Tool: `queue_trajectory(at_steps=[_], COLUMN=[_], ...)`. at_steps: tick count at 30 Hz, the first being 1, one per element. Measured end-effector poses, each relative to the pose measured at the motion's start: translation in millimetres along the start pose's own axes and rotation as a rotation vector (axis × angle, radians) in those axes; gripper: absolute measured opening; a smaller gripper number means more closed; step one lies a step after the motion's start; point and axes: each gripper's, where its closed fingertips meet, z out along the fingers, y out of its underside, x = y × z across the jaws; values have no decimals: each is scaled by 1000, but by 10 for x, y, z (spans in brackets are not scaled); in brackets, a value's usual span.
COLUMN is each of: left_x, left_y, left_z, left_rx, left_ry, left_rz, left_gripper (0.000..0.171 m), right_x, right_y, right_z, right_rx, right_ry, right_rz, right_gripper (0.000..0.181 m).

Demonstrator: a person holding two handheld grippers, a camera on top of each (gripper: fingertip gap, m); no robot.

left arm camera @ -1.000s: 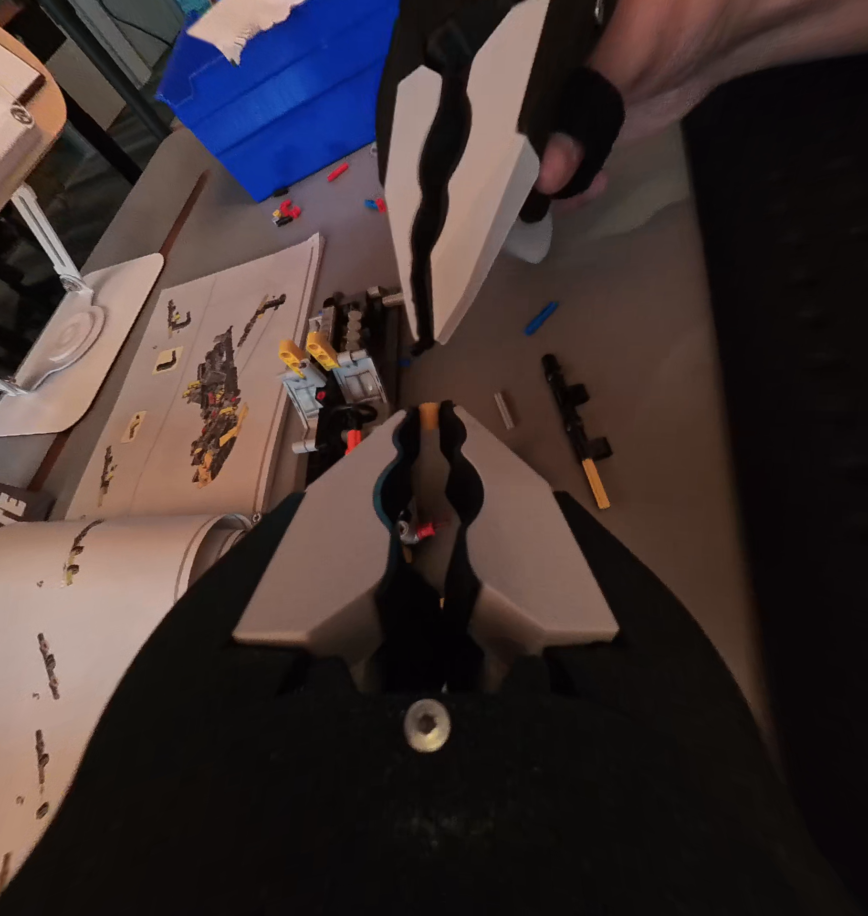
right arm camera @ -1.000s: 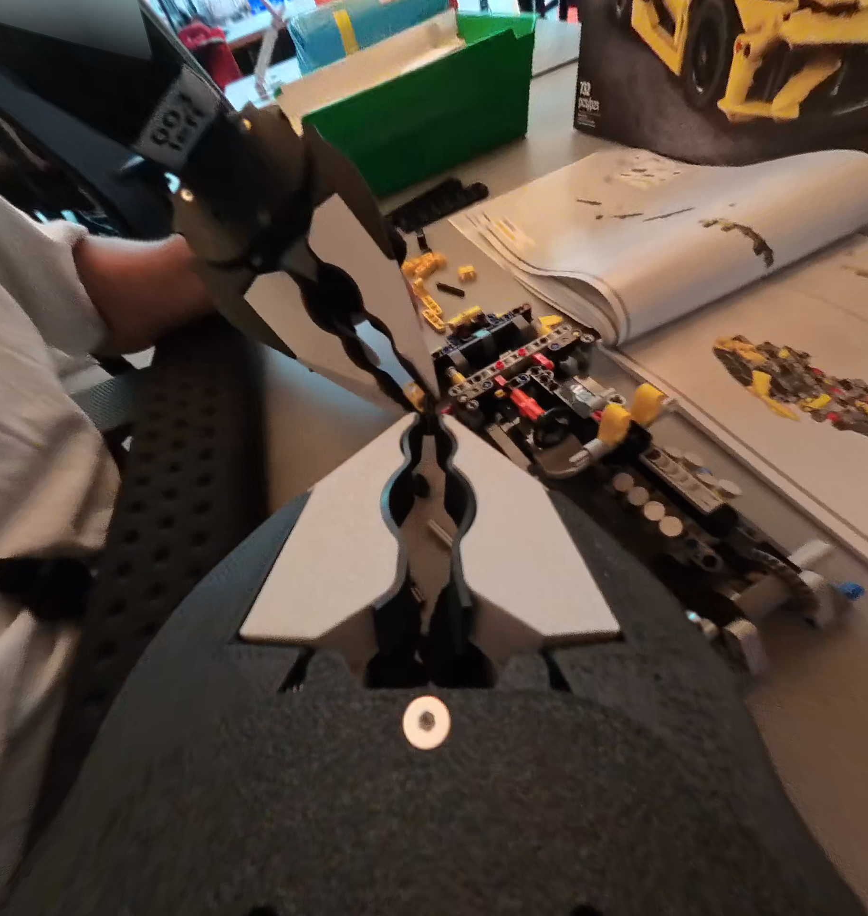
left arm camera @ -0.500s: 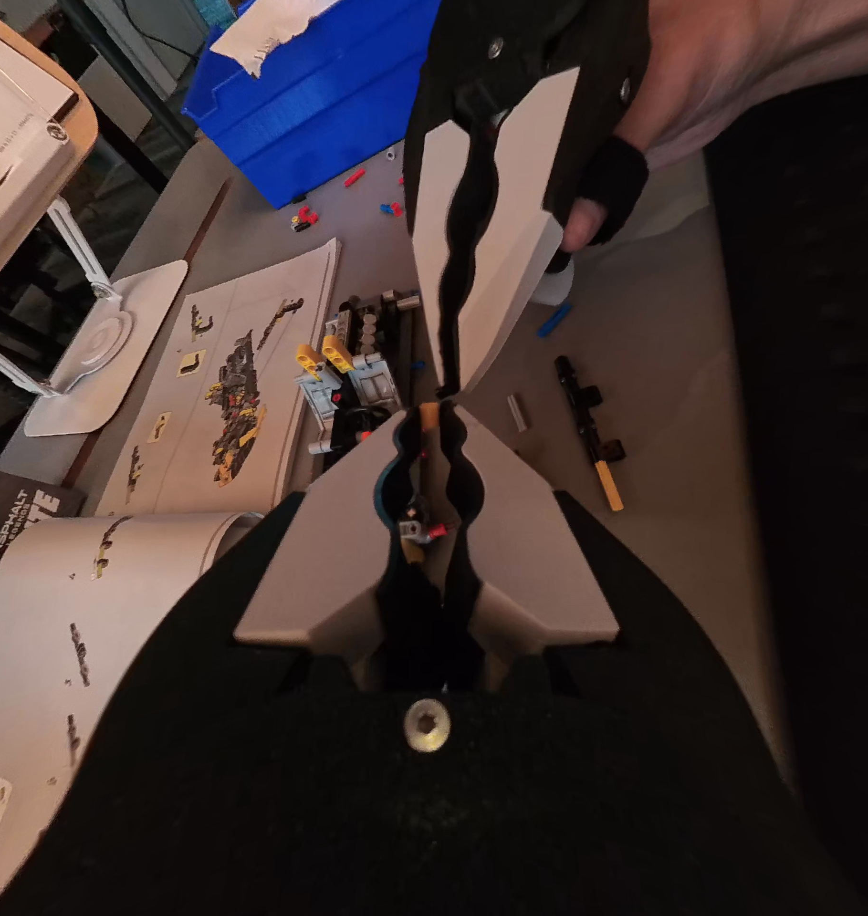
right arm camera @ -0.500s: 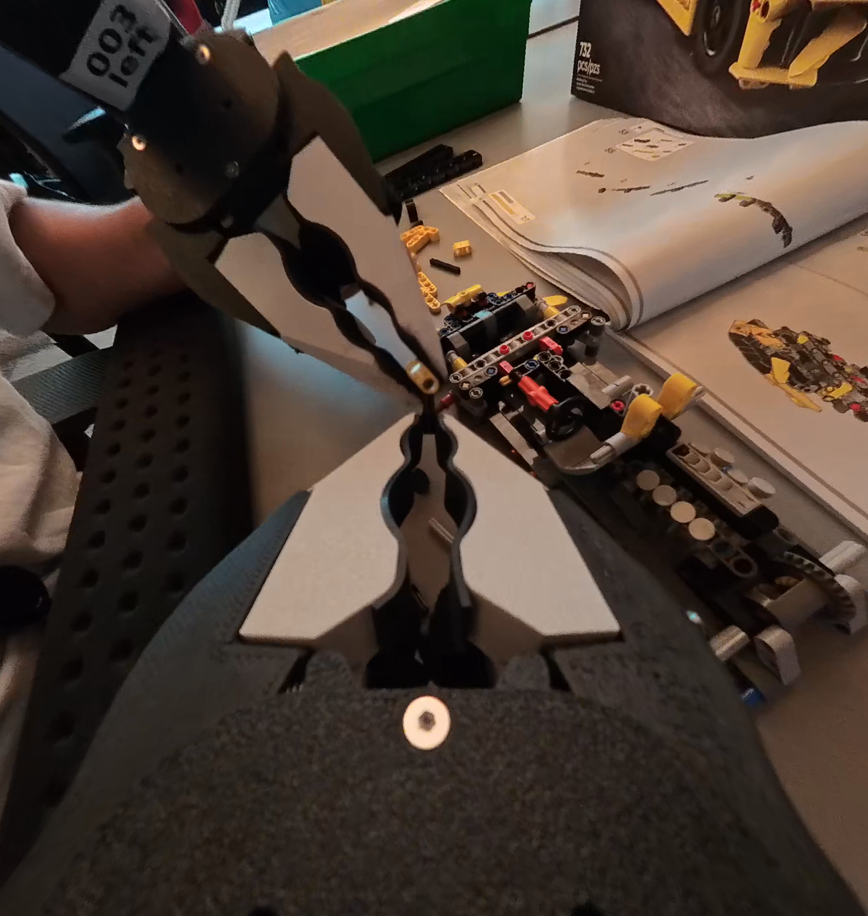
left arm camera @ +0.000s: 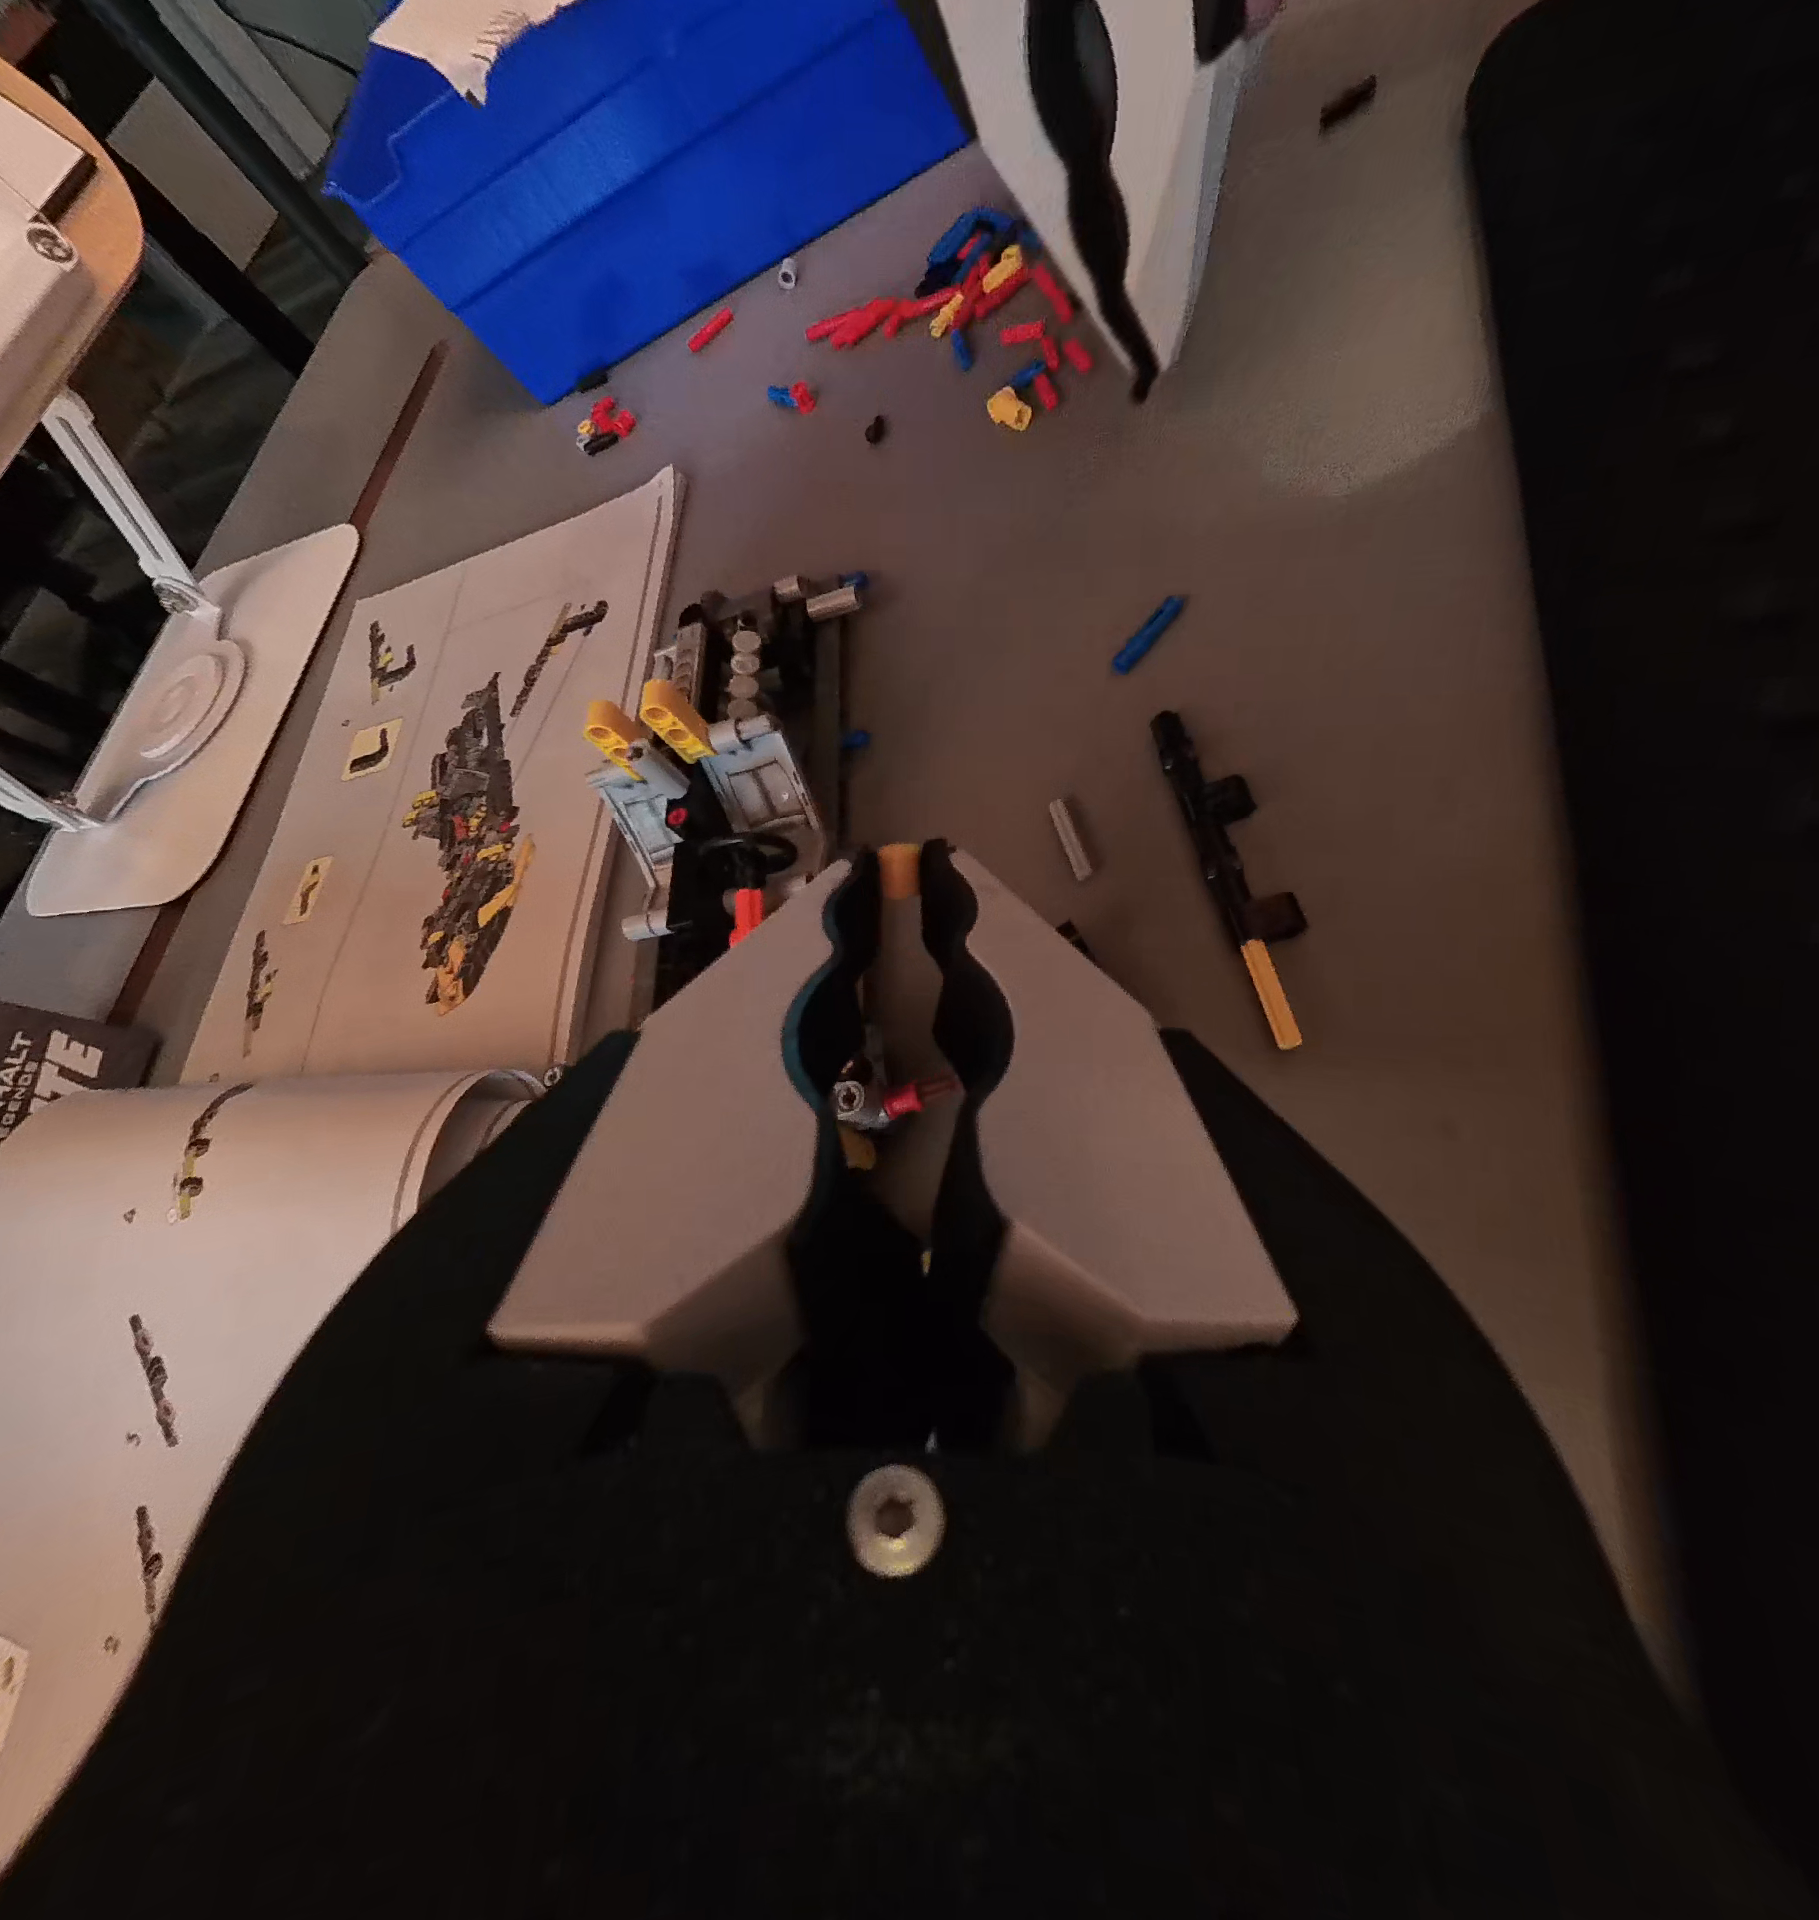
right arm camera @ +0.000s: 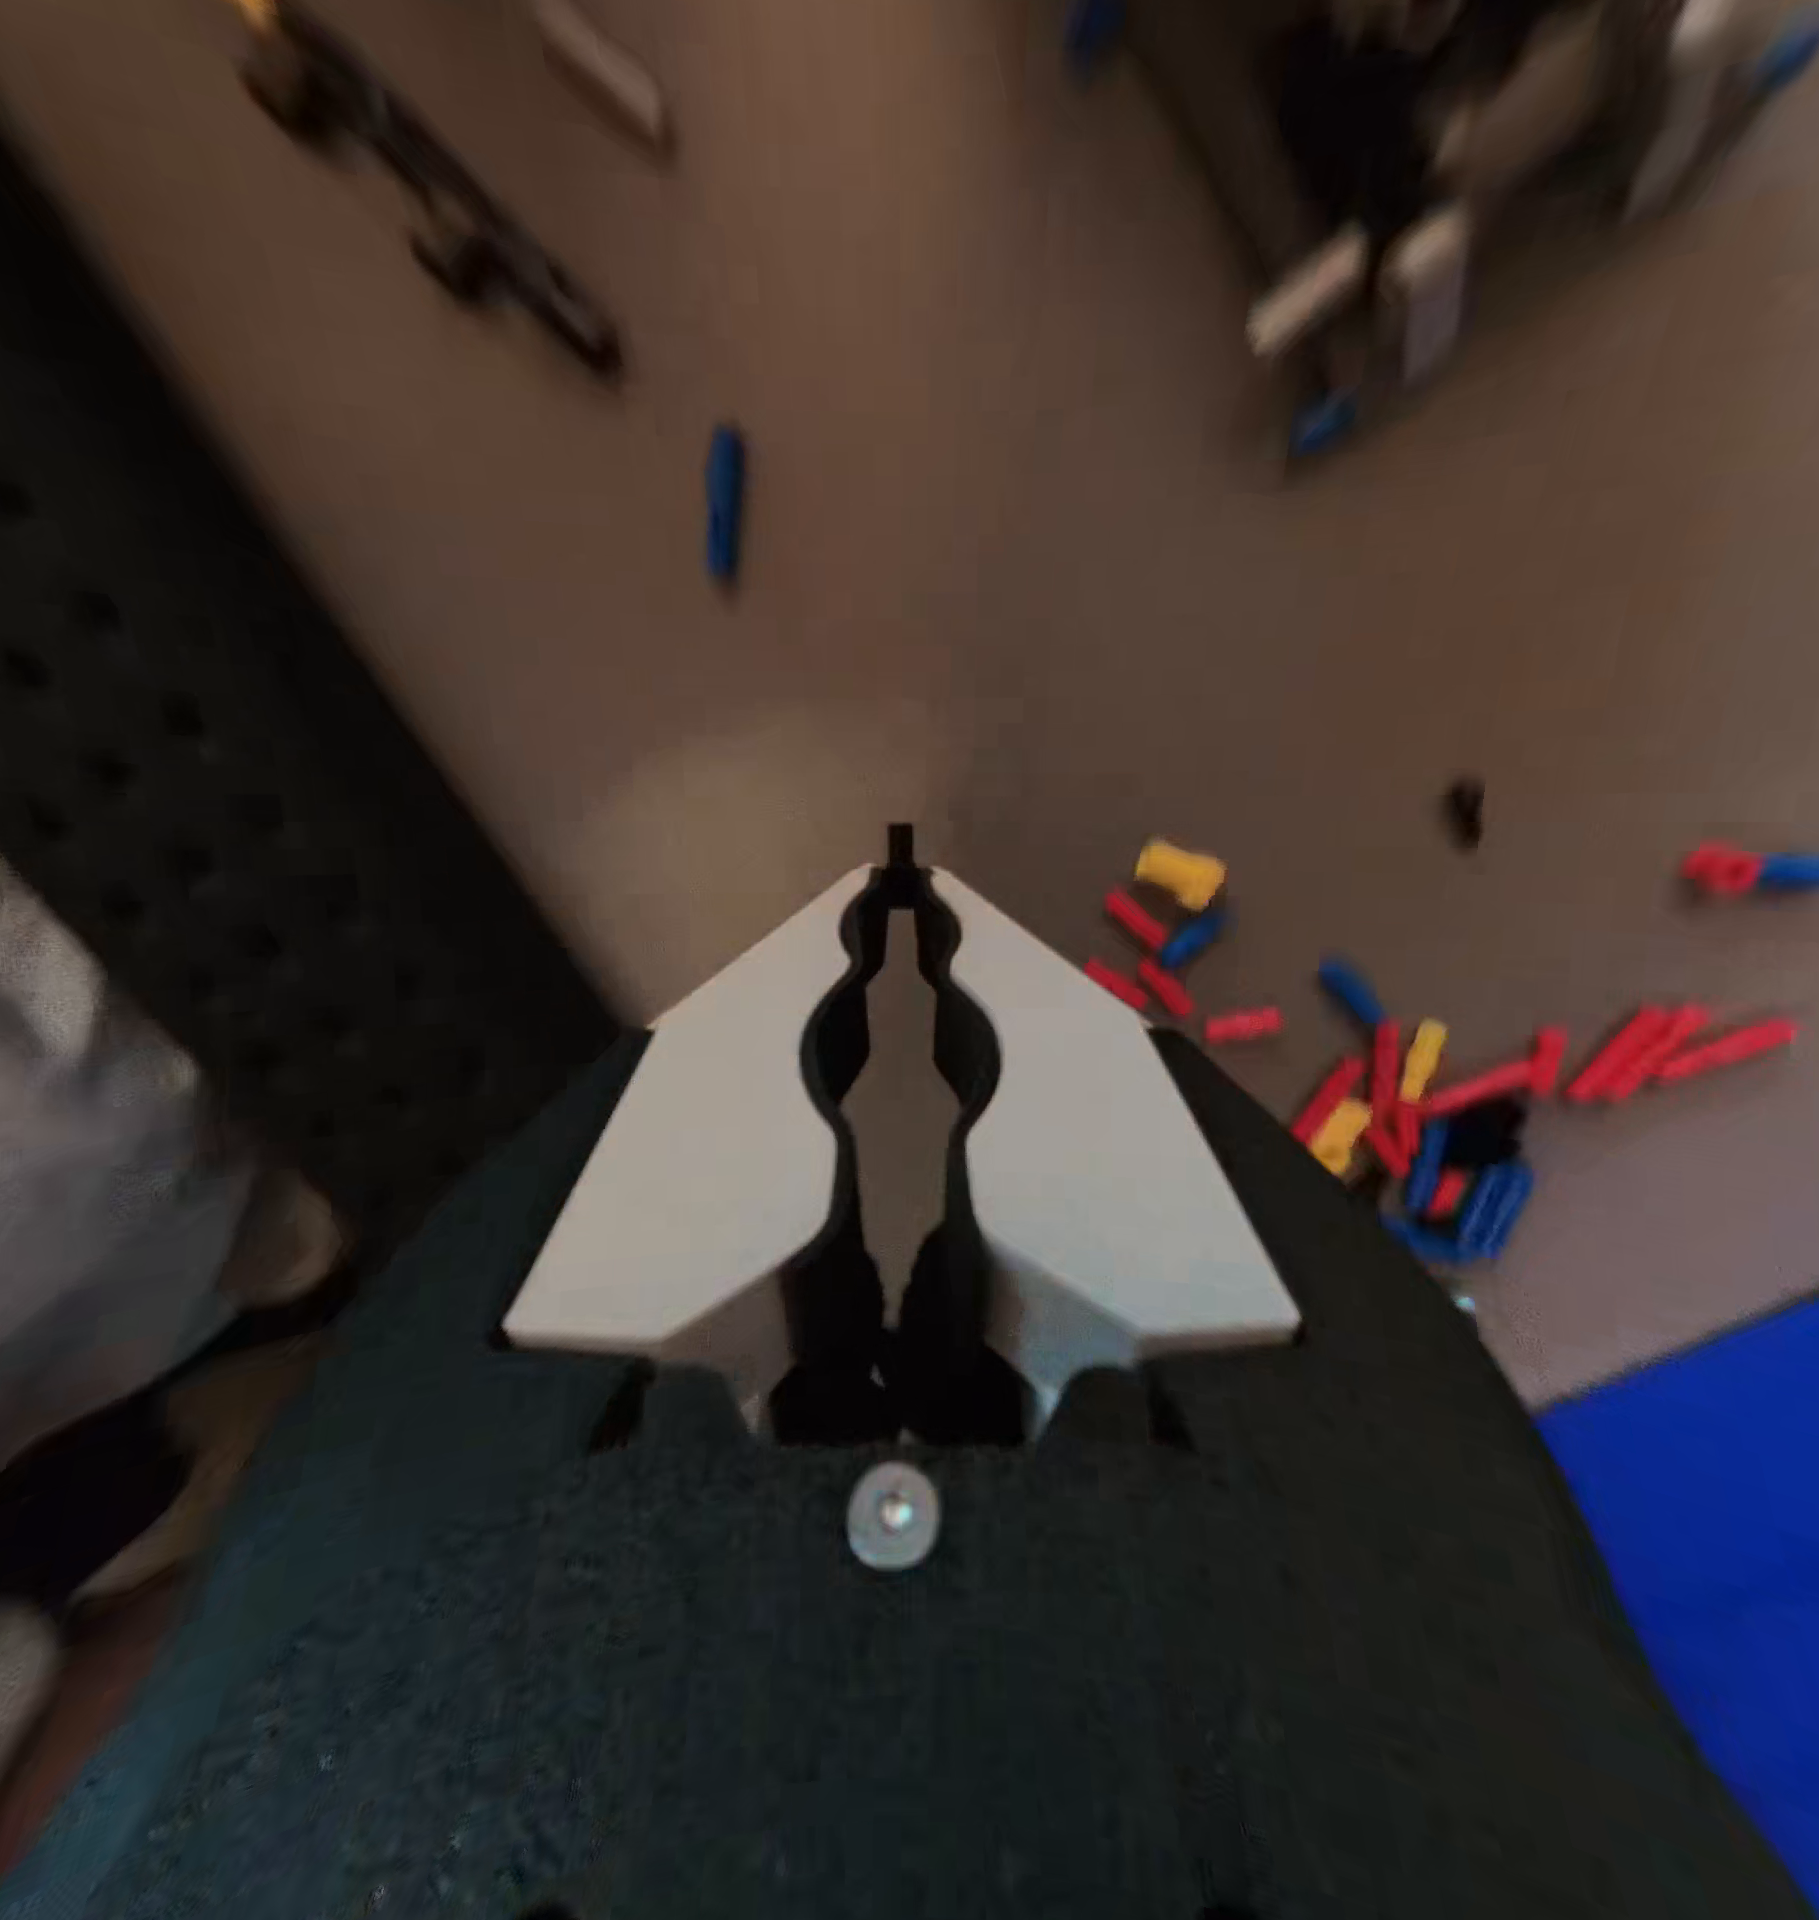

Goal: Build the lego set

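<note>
Left gripper (left arm camera: 899, 864) clamped on yellow piece (left arm camera: 897, 869), right gripper (right arm camera: 899, 871) clamped on black pin (right arm camera: 899, 844), chassis (left arm camera: 739, 769) beside manual (left arm camera: 448, 821).

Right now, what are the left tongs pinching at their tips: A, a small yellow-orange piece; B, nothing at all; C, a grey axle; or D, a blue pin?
A: in the left wrist view the left tongs are closed on a small yellow-orange piece that pokes out between their tips, while the blue pin and the grey axle lie loose on the table.
</note>
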Motion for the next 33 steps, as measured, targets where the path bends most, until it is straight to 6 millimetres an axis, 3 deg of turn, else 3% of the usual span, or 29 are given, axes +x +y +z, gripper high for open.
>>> queue_trajectory(at_steps=[7, 14, 27, 33], left_x=[-66, -115, -80, -72], left_y=[-18, -18, -11, -16], left_z=[-53, -92, -85, -87], left_rx=[13, 14, -3, -5], left_ry=[-22, -39, -36, -38], left_rz=[-3, 2, 33, 43], left_gripper=[4, 4, 4, 4], right_x=[-2, 174, 216, 215], right_y=[714, 1044, 1127, 1122], right_z=[-73, -143, -131, -109], right_rx=[-625, -871, -933, -920], right_ry=[-109, 14, 15, 11], right_rz=[193, 295, 270, 281], right_gripper=[3, 3, 4, 12])
